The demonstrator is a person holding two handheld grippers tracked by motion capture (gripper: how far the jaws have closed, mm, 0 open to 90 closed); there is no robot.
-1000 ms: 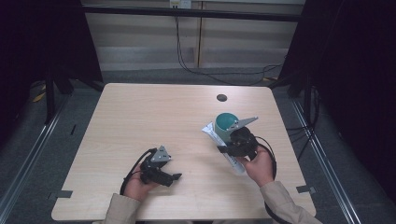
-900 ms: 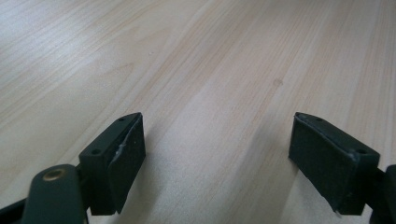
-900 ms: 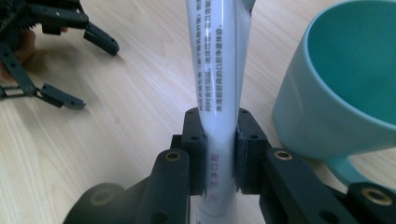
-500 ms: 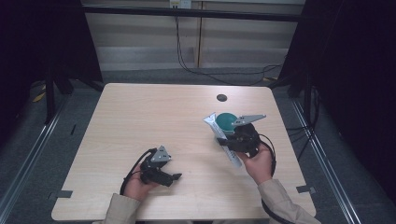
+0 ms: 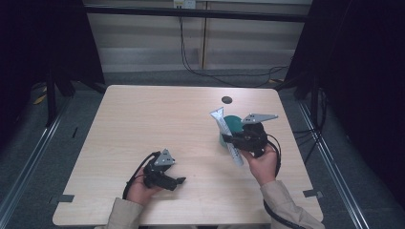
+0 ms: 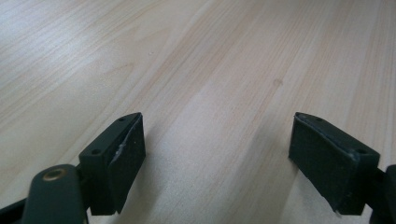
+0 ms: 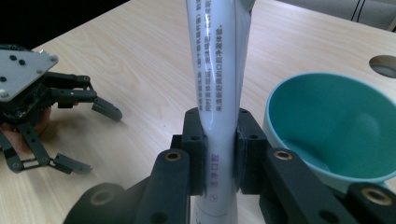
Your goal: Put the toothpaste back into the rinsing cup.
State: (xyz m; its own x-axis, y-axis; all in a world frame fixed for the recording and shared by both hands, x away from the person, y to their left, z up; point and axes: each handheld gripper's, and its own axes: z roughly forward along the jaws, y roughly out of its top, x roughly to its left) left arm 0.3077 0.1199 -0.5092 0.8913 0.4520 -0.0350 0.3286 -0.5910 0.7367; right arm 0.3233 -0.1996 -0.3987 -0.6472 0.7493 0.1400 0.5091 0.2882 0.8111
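High view: right gripper (image 5: 235,140) holds sachet (image 5: 226,133) up beside bowl (image 5: 232,125); left gripper (image 5: 177,181) rests near desk (image 5: 143,119) front.
Left gripper view: jaws wide apart, nothing between.
Right gripper view: jaws pinch sachet (image 7: 217,70) low on its body. Risk: it flops or slips, contents miss bowl (image 7: 331,126).

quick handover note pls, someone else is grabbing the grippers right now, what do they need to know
Right gripper: shut on the white tube, gripped low on its length, tube raised off the table and tilted, its far end near the teal bowl.
Left gripper: open, holding nothing, resting low at the near left of the table.
The bowl stands right of centre, upright; it looks empty in the right gripper view.
Done: tube picked up and brought beside the bowl.
Left: probably placing the tube in or at the bowl, then releasing. Left gripper has no part yet.
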